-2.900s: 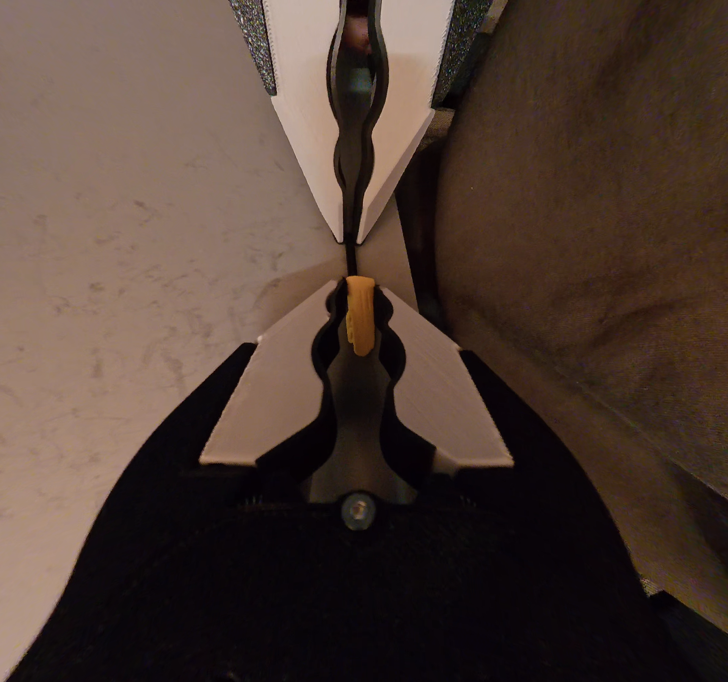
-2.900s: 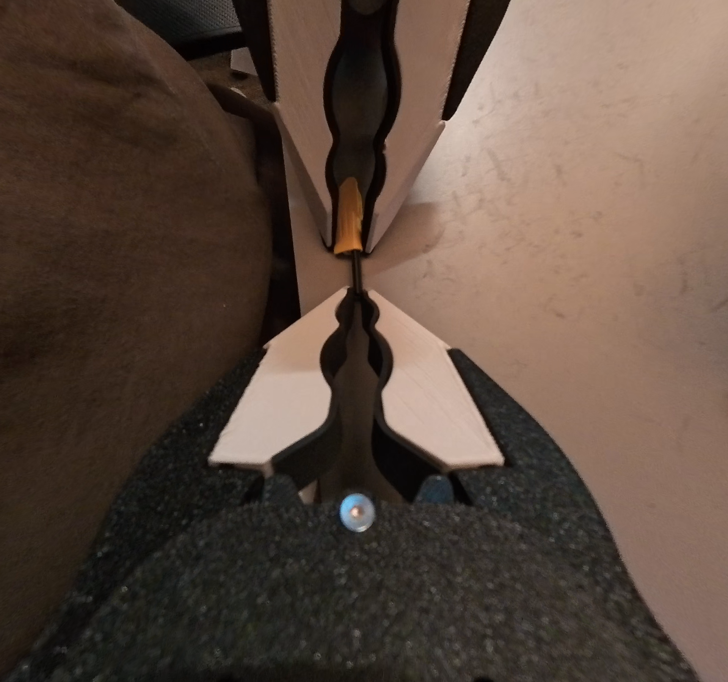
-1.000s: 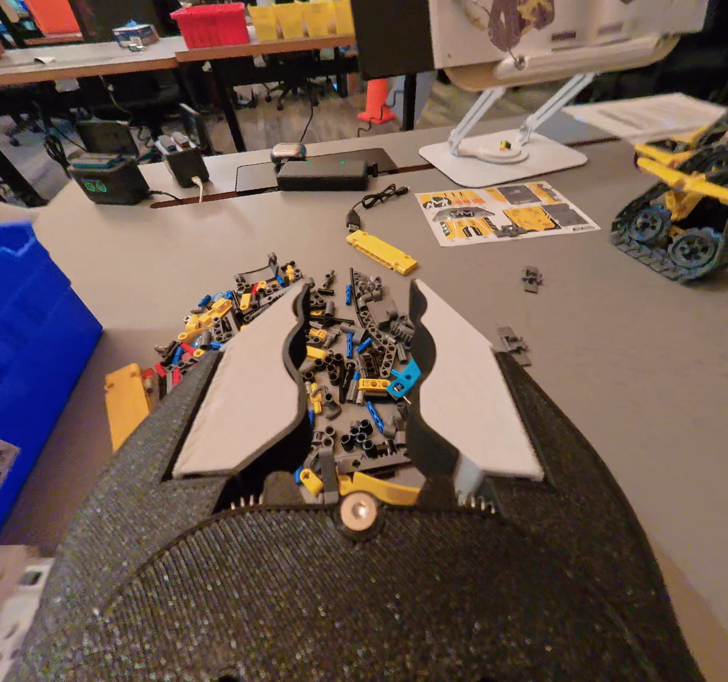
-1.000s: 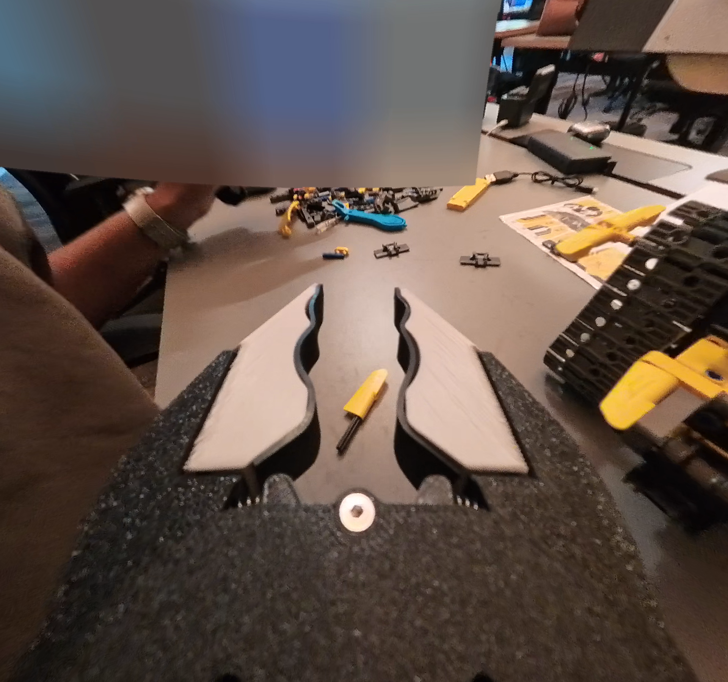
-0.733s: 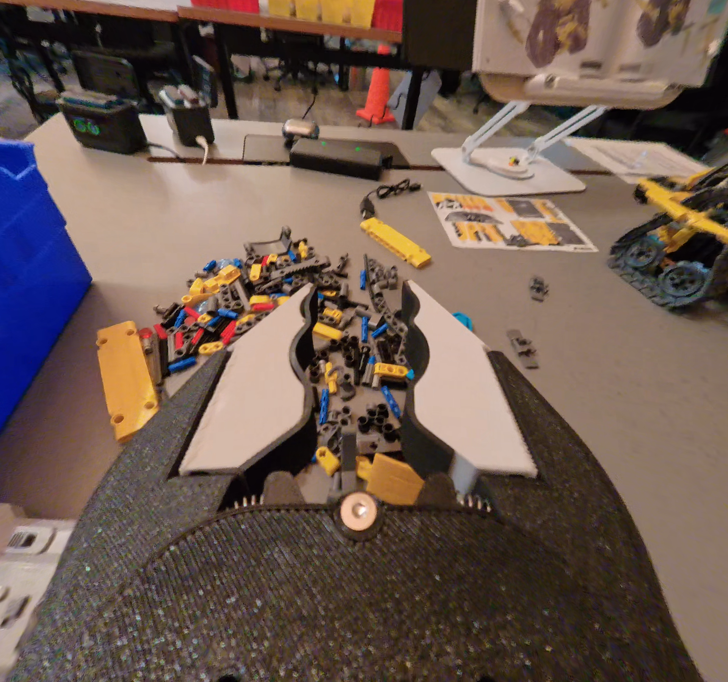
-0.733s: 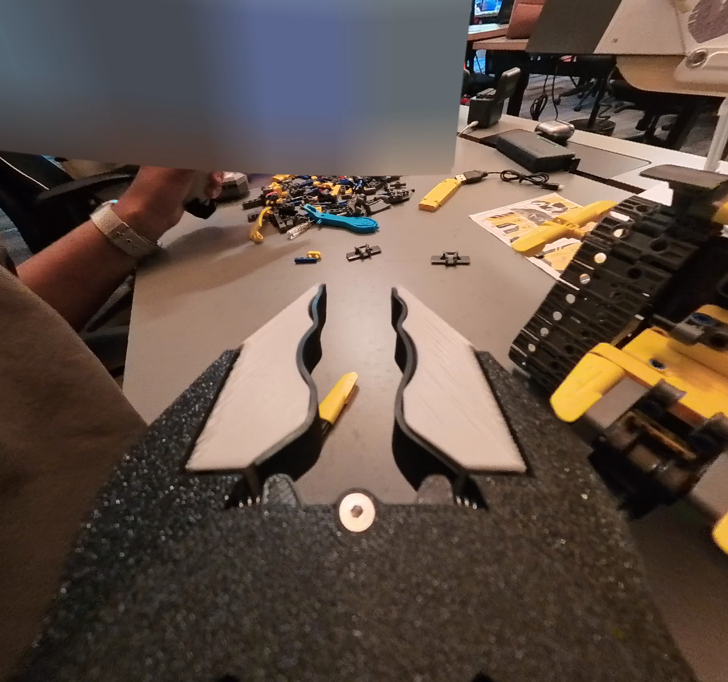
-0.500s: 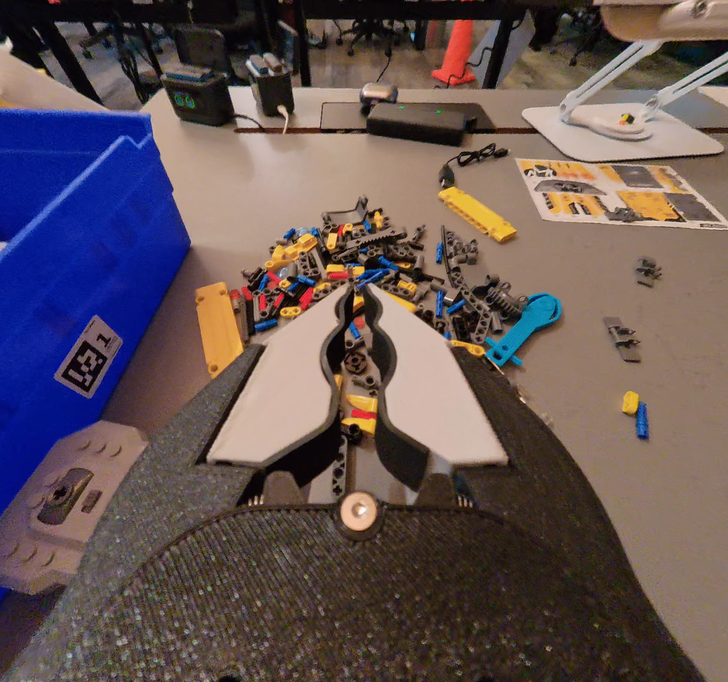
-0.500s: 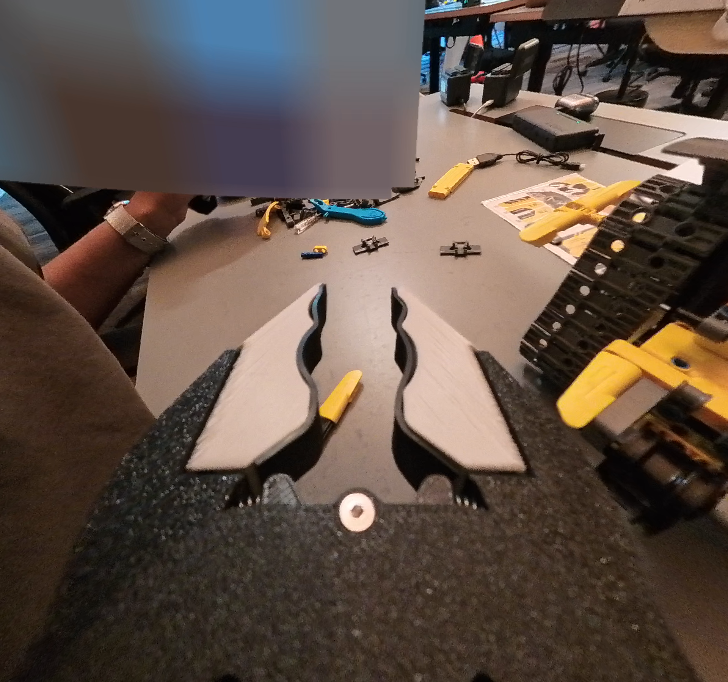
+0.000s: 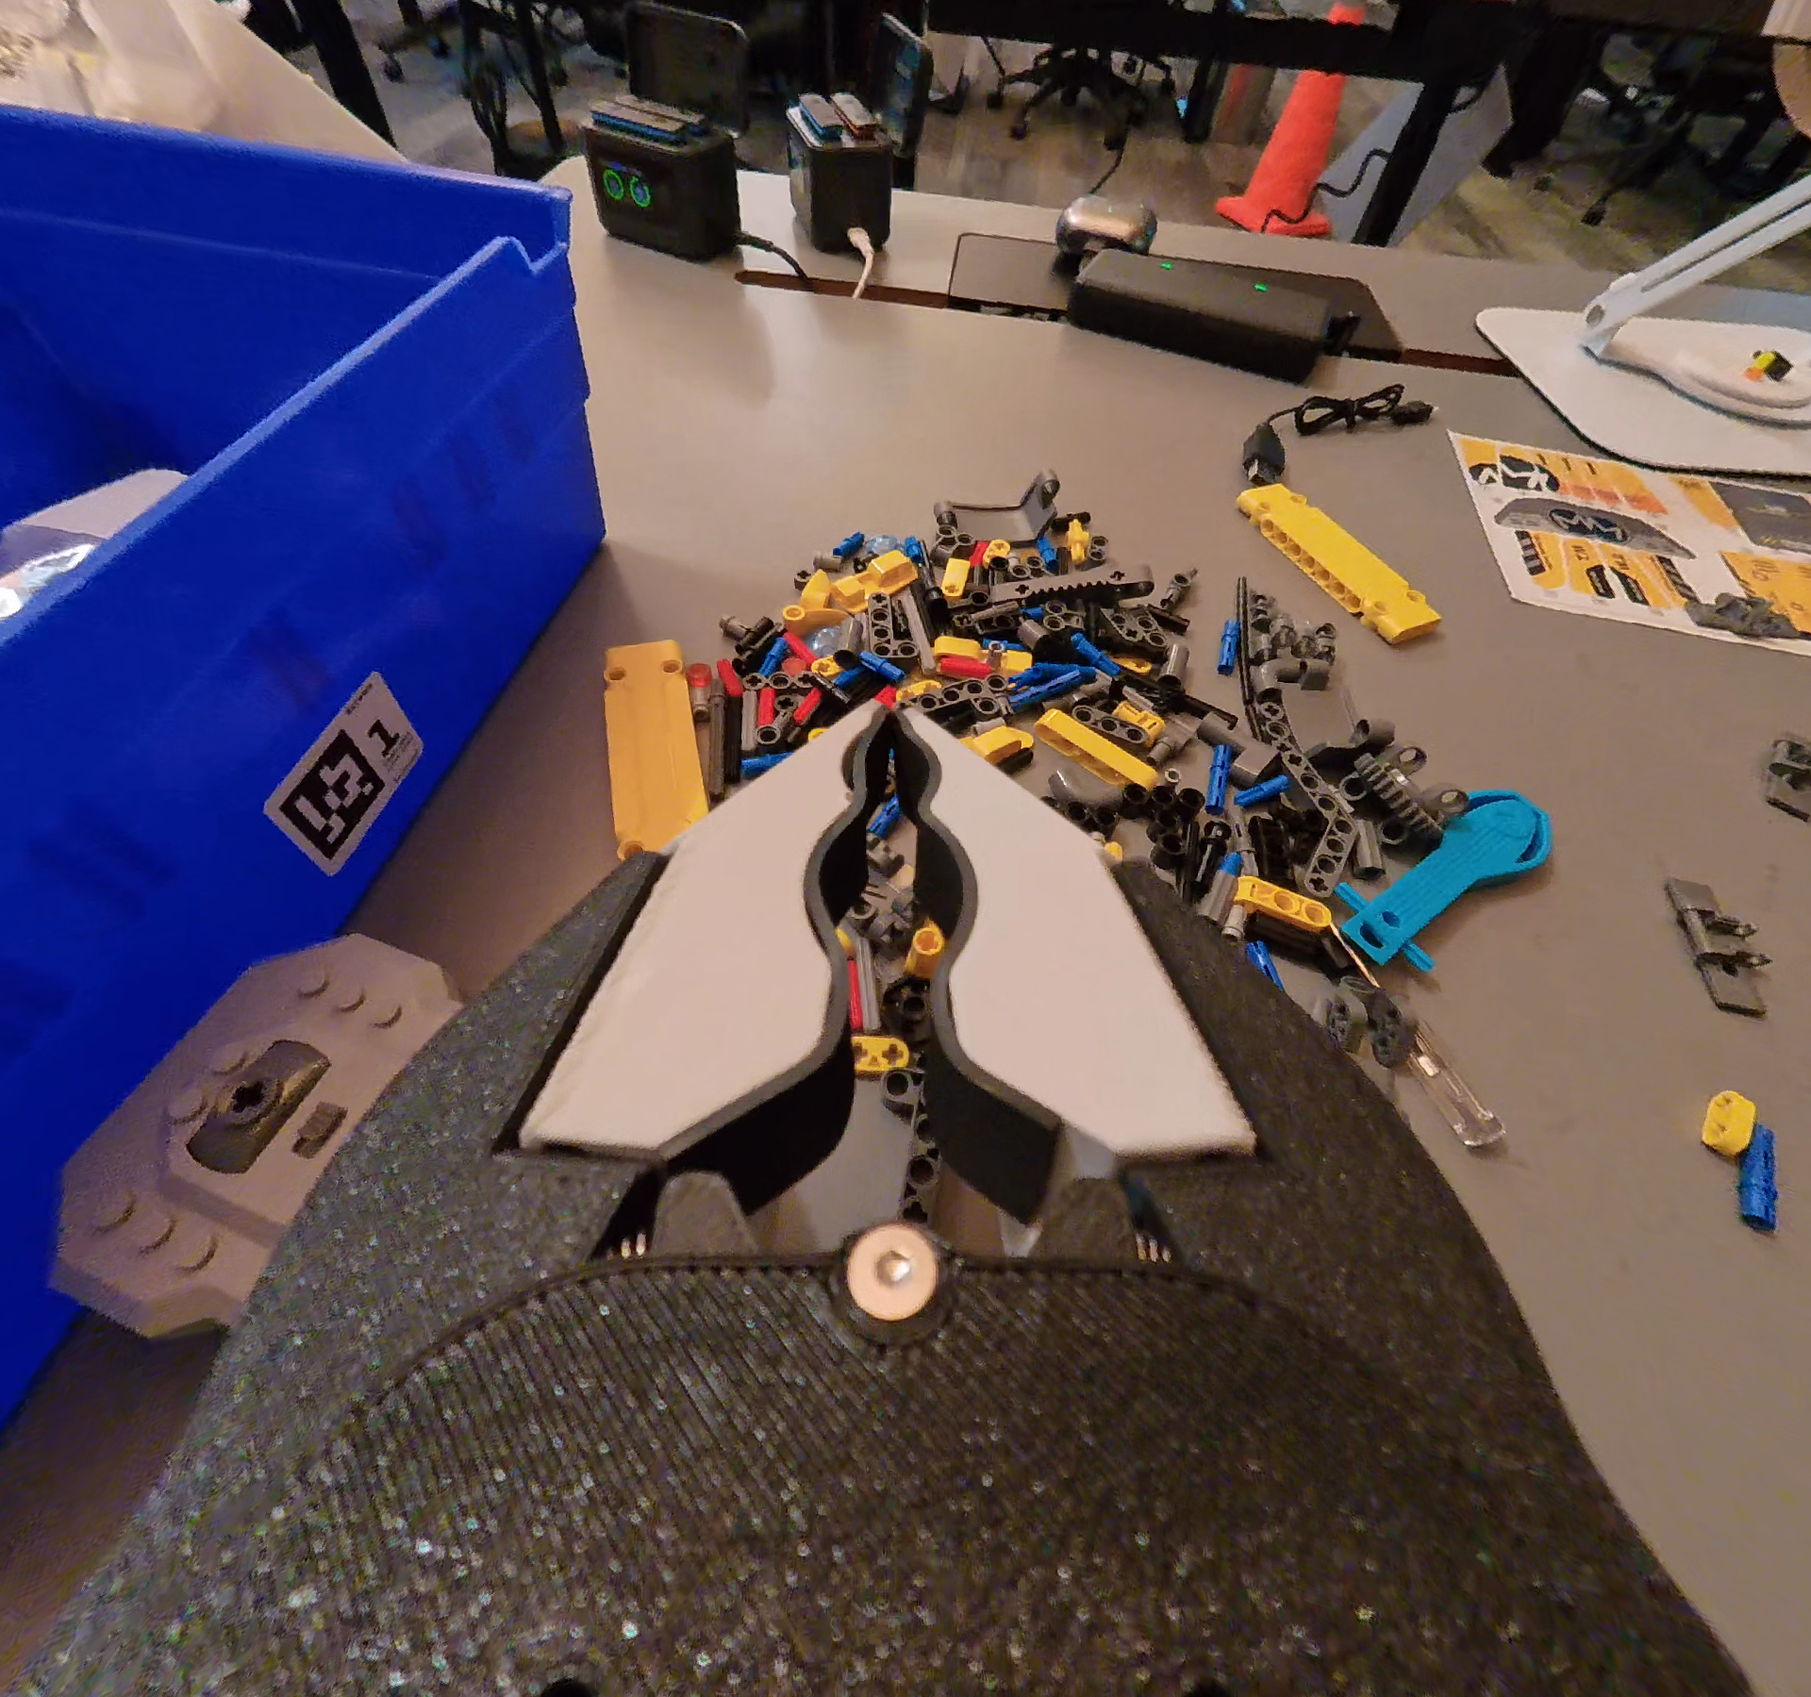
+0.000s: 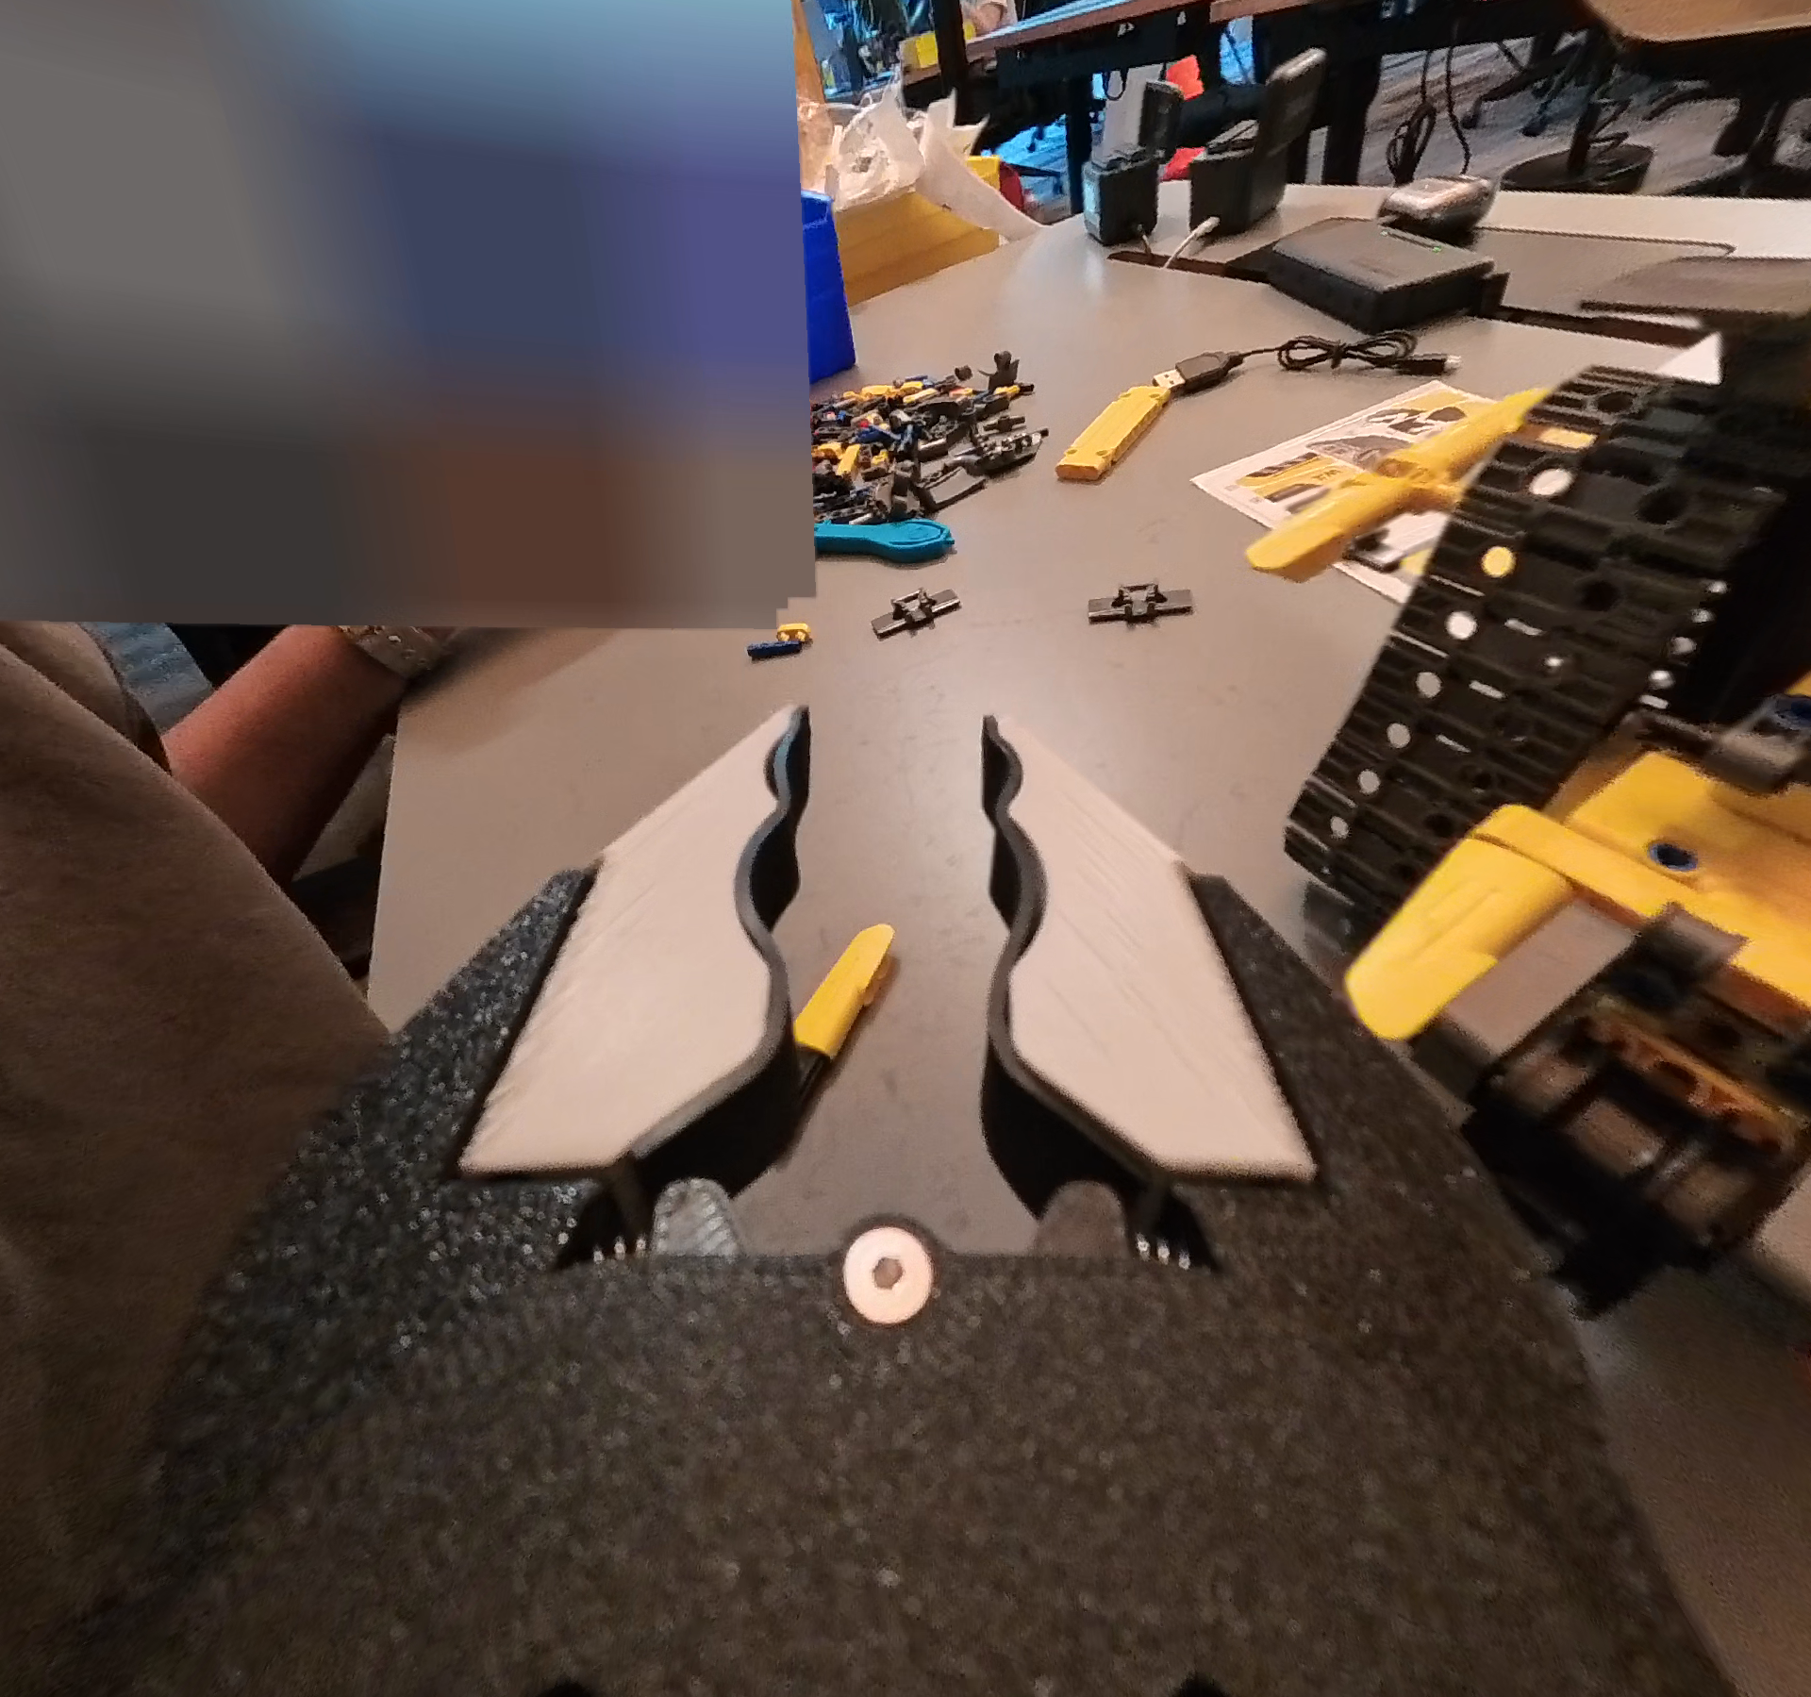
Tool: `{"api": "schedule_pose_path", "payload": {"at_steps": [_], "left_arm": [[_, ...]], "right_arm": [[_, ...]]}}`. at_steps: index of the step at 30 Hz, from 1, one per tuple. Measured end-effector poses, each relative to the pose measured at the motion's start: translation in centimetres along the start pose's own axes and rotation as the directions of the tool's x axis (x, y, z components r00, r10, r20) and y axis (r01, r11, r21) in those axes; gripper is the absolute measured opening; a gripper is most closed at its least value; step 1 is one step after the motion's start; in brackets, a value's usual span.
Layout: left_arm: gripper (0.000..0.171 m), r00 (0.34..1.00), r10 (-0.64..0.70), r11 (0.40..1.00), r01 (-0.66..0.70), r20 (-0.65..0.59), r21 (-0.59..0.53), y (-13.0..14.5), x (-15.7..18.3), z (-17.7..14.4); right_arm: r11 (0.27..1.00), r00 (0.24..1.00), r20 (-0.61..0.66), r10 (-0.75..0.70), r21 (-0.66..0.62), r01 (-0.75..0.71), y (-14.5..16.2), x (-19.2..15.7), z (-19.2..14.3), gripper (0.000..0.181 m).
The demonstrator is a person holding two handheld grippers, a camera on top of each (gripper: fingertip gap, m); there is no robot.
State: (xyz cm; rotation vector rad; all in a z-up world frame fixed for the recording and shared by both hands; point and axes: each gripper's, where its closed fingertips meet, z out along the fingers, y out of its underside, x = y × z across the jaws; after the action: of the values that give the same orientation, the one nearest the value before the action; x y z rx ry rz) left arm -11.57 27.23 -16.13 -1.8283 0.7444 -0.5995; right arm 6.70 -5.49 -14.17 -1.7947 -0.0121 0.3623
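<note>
My left gripper [image 9: 887, 717] is shut, its tips touching, and hangs over a pile of small black, yellow, blue and red building pieces [image 9: 1029, 699] on the grey table [image 9: 882, 435]. I see nothing held between its tips. My right gripper [image 10: 892, 724] is open and low over the table. A small yellow piece with a black axle [image 10: 848, 988] lies on the table between its fingers, close to the left finger. A yellow and black tracked model vehicle [image 10: 1568, 689] stands just right of the right gripper.
A blue bin [image 9: 294, 572] stands left of the pile, with a grey block [image 9: 225, 1121] beside it. A teal tool [image 9: 1450, 856], a long yellow panel [image 9: 1338, 562], a printed sheet [image 9: 1646, 533] and black track links [image 9: 1715, 944] lie to the right. A person's arm [image 10: 265, 748] is at the right view's left. From my left tips it is roughly 12 cm to the grey block [image 9: 225, 1121]; from my right, 45 cm.
The left gripper has closed from open and moved left over the pile, nearer the blue bin. The right gripper stays open with the yellow piece lying between its fingers.
</note>
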Motion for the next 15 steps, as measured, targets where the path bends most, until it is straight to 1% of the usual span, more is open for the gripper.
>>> {"api": "schedule_pose_path", "payload": {"at_steps": [4, 8, 11, 13, 15], "left_arm": [[0.0, 1.0, 0.008, 1.0, -0.008, 0.009, -0.03, 0.4, 0.0, 0.4], [0.007, 1.0, 0.024, 0.999, -0.023, 0.018, -0.032, 0.3, -0.1, 0.5], [0.014, 1.0, 0.011, 0.992, -0.01, 0.002, -0.122, 0.5, 0.1, 1.1], [0.018, 1.0, 0.02, 0.977, -0.024, -0.021, -0.214, 0.8, 0.2, 1.9], [0.019, 0.998, 0.04, 0.946, -0.053, -0.045, -0.319, 1.7, -0.2, 3.1]], "right_arm": [[0.996, 0.997, -0.014, -0.074, -0.047, 0.074, 0.6, -0.6, 0.6, 0.033], [0.992, 0.995, -0.011, -0.103, -0.068, 0.102, 0.9, -0.9, 0.9, 0.033], [0.994, 0.995, -0.007, -0.095, -0.057, 0.094, 0.8, -0.9, 0.8, 0.033], [0.996, 0.997, -0.003, -0.076, -0.045, 0.076, 0.6, -0.8, 0.6, 0.033], [0.998, 0.998, -0.001, -0.056, -0.03, 0.056, 0.4, -0.6, 0.4, 0.033]]}}
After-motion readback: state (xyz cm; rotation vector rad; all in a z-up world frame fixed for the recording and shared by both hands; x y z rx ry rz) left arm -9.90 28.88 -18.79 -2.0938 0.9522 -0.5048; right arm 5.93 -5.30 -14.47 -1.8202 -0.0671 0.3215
